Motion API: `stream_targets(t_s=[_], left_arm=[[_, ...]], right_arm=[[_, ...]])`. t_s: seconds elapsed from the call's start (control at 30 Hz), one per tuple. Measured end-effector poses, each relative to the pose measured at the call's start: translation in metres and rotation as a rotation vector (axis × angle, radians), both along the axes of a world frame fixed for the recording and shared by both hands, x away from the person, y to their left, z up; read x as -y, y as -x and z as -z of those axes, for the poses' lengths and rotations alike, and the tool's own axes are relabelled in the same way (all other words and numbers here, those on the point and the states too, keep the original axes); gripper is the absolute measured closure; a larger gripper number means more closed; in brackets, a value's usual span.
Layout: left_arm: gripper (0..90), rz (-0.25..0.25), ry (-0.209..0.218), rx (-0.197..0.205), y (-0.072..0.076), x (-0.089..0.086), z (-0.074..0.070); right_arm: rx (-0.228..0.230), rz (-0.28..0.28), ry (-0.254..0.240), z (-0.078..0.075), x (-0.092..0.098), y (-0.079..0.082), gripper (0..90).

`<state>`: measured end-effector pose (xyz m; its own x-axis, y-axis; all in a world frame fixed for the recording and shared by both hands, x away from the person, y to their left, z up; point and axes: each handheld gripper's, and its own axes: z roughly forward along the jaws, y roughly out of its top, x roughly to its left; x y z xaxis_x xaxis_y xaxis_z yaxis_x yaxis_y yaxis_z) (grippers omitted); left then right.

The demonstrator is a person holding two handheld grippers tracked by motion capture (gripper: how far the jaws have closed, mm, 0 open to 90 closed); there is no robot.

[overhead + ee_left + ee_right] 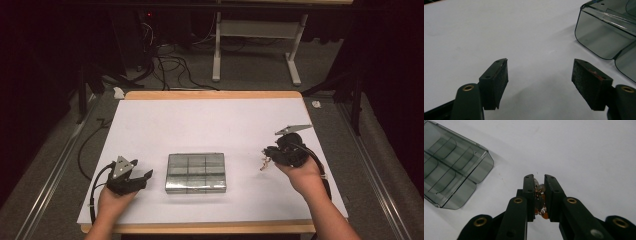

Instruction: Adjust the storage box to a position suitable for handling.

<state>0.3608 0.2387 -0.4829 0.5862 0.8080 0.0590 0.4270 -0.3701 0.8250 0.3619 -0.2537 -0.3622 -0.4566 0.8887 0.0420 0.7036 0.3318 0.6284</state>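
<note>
Pinching a small beaded trinket (539,197) between its nearly closed jaws, right gripper (539,180) hangs beside the clear box (195,172).

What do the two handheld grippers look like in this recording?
Both the left gripper and right gripper are black, each topped by a grey three-cornered plate and trailing a black cable. Their fingers are flat rectangular black pads on arms with brass-coloured rivets. No sleeves show on the forearms.

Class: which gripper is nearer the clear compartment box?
Left. The left gripper sits just beside the clear compartment box; the right gripper, clamping a small beaded piece, is farther off.
</note>
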Motion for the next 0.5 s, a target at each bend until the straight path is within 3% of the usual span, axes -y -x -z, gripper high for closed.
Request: stream_targets(t_s=[0.5], left_arm=[[30.2,-0.003,-0.008,0.003,0.000,0.001,0.000]], right_arm=[[0.010,0.033,-0.004,-0.005,0.029,0.045,81.2]])
